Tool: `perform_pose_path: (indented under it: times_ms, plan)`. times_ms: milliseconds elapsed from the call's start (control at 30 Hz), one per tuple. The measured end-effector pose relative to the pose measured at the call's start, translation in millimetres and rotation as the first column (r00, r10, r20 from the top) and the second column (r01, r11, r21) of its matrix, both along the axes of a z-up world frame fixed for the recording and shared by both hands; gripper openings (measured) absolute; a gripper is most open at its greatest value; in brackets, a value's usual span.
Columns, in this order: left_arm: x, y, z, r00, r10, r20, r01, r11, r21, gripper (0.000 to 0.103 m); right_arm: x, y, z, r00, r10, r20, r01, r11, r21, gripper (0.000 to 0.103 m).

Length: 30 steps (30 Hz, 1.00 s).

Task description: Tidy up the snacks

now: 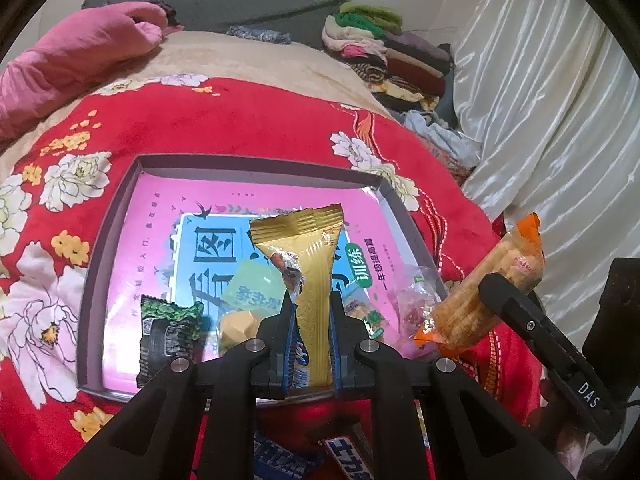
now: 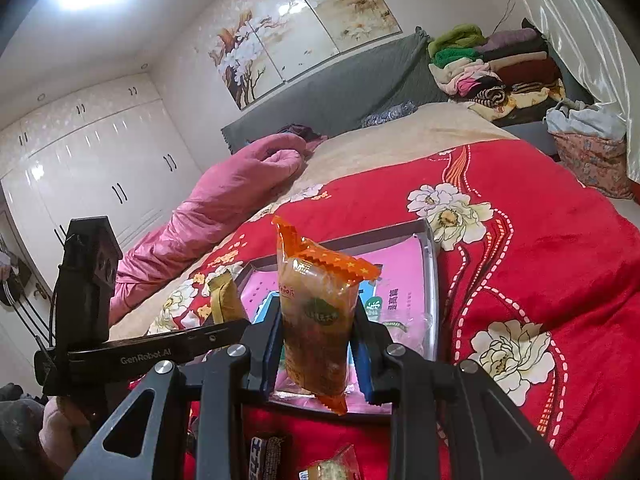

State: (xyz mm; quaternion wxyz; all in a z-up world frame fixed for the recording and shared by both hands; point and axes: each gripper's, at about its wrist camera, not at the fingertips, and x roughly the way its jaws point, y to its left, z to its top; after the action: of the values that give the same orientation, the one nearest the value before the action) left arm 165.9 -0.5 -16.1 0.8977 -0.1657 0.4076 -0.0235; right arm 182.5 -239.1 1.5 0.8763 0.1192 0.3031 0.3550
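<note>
Left wrist view: left gripper (image 1: 310, 320) clamped on gold snack packet (image 1: 308, 264), held upright above shallow grey tray (image 1: 120, 200) lined with pink printed sheet; green-black packet (image 1: 168, 332) and pale green packet (image 1: 250, 286) lying inside tray (others partly hidden behind the fingers); tray resting on red floral blanket (image 1: 224, 120). Right wrist view: right gripper (image 2: 316, 344) closed on orange-topped clear packet (image 2: 316, 312), raised over near edge of tray (image 2: 430, 264); gold snack packet (image 2: 224, 296) visible left of tray.
</note>
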Motion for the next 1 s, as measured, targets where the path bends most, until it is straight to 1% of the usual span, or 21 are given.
perform_pose_path:
  times_ms: [133,567,733,833,1000]
  plan:
    - [1.4,-2.4,-3.6,1.0,-0.005,-0.007,0.005,1.0,0.002,0.014,1.3,2.6,-2.0,1.0,0.007,-0.007,-0.007,1.0,-0.006,0.031]
    - [4.3,-3.4,-12.2,1.0,-0.012,-0.024,0.012,1.0,-0.004,0.014,9.2,15.8,-18.8,0.996,0.052,-0.078,-0.055,0.998,-0.041,0.032]
    - [5.2,-3.6,-15.1,0.999,-0.013,-0.029,0.013,1.0,-0.004,0.014,10.7,21.9,-22.6,0.996,0.052,-0.078,-0.057,0.996,-0.067,0.031]
    - [5.7,-3.9,-16.5,0.999,-0.015,-0.033,0.015,1.0,-0.005,0.014,11.5,23.1,-22.5,0.997,0.04,-0.062,-0.045,0.996,-0.082,0.032]
    - [6.5,-5.7,-19.7,0.999,-0.02,-0.04,0.02,1.0,-0.004,0.014,13.8,22.6,-21.4,0.998,0.032,-0.05,-0.036,0.996,-0.079,0.031]
